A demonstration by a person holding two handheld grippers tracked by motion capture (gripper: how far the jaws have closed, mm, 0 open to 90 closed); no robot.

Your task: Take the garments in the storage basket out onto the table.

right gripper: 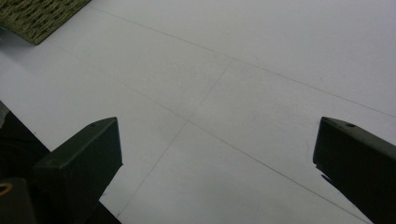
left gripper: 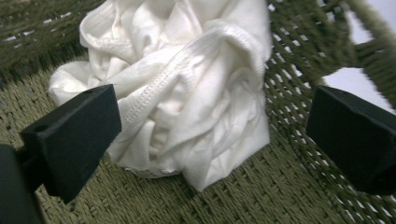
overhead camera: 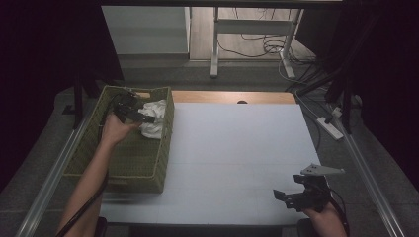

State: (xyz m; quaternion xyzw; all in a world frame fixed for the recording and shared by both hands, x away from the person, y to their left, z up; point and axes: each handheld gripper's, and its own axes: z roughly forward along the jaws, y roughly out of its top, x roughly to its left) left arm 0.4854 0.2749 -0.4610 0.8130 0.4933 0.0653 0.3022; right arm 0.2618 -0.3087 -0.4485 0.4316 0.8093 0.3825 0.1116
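left tool (overhead camera: 144, 114) released, jaws around white cloth (overhead camera: 154, 118) in basket (overhead camera: 148, 170) at 10 o'clock | right tool (overhead camera: 280, 196) released, over worktop (overhead camera: 232, 148) at 5 o'clock

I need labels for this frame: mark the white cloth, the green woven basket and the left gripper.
white cloth (left gripper: 187, 93), left gripper view, on its bunched middle folds.
green woven basket (overhead camera: 148, 178), high view, on its near wall.
left gripper (overhead camera: 143, 114), high view, between its fingertips.

spread jaws above white table (right gripper: 261, 70)
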